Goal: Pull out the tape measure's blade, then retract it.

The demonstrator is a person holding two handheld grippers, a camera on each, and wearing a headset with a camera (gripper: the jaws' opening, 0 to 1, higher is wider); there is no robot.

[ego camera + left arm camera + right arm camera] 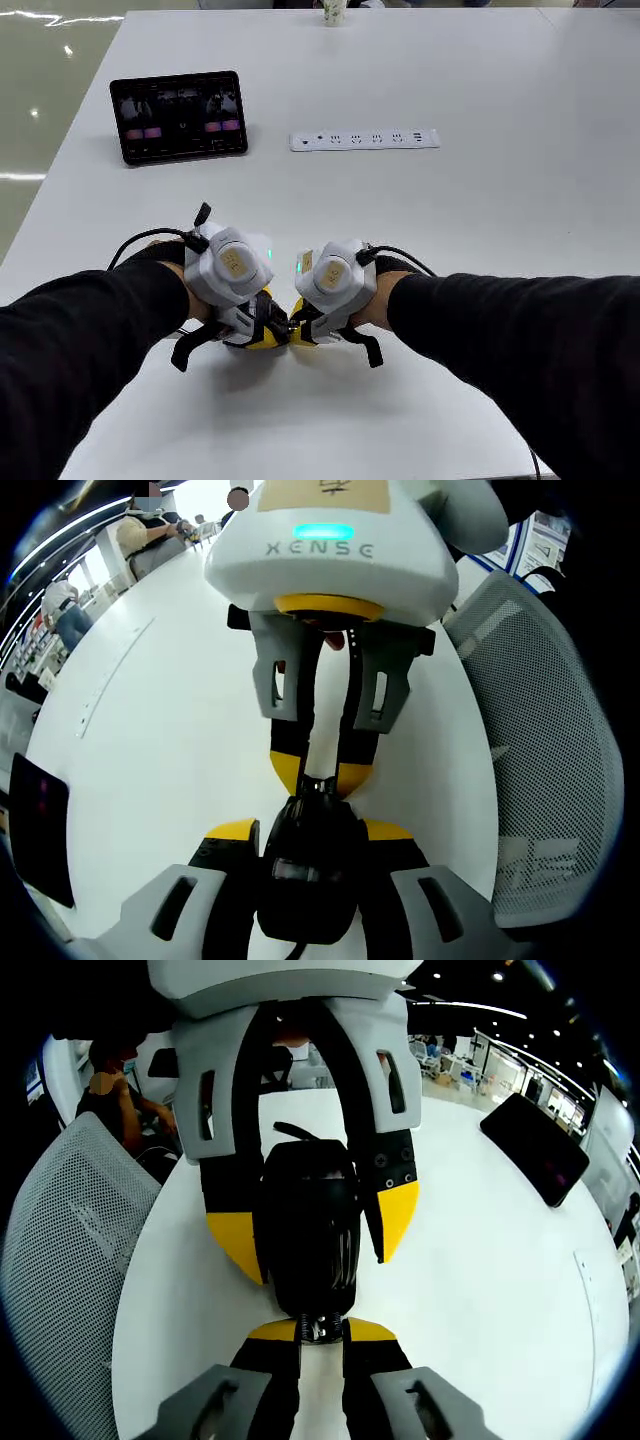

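Note:
The black tape measure point(305, 875) is clamped between the yellow-tipped jaws of my left gripper point(310, 832), which is shut on its case. My right gripper point(322, 1331) faces it and is shut on the metal blade tip point(320, 1326) at the case's mouth. Almost no blade shows between the two. In the right gripper view the case point(310, 1230) sits upright between the other gripper's jaws. From the head, the left gripper point(262, 330) and right gripper point(300, 322) meet nose to nose low over the white table point(450, 220).
A dark tablet point(180, 115) stands at the back left, and a white power strip point(365, 140) lies behind the grippers. A small white cup point(334, 10) sits at the far edge. A grey mesh chair point(540, 760) is beside the table.

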